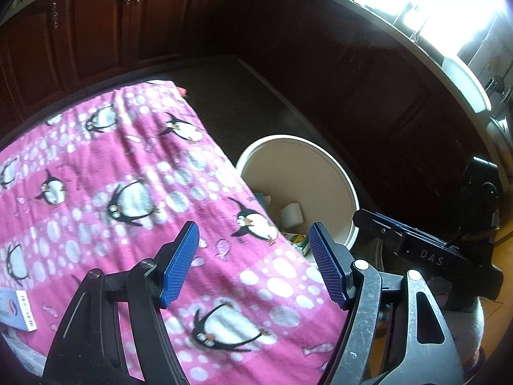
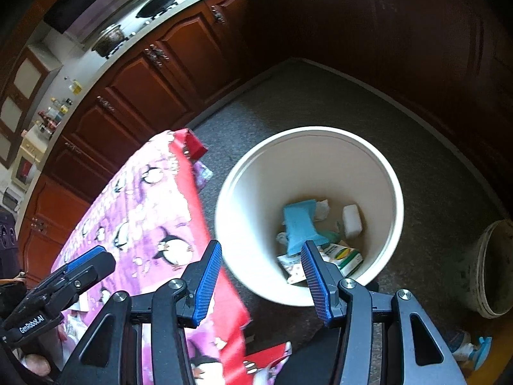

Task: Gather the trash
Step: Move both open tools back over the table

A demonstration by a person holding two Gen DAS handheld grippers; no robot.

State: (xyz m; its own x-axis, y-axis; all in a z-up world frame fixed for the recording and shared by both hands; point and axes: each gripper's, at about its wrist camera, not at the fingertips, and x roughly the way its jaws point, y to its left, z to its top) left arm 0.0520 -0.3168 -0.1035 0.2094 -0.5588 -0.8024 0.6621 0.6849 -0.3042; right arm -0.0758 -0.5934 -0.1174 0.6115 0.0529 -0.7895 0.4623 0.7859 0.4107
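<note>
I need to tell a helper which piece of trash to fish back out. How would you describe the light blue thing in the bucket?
Find the big cream bucket standing on the grey floor beside the pink penguin cloth. Look down at the litter on its bottom. The light blue packet lies left of the white block and above the green and yellow carton; it is the only blue piece there.

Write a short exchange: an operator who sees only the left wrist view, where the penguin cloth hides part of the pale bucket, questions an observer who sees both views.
Operator: The penguin cloth hides part of the pale bucket. What else lies inside?
Observer: A light blue pack lies across the bottom, among crumpled wrappers.
Operator: Is anything else standing on the floor nearby?
Observer: Yes, a second, dirty bucket stands apart from the pale one, to its right in the right wrist view.
</note>
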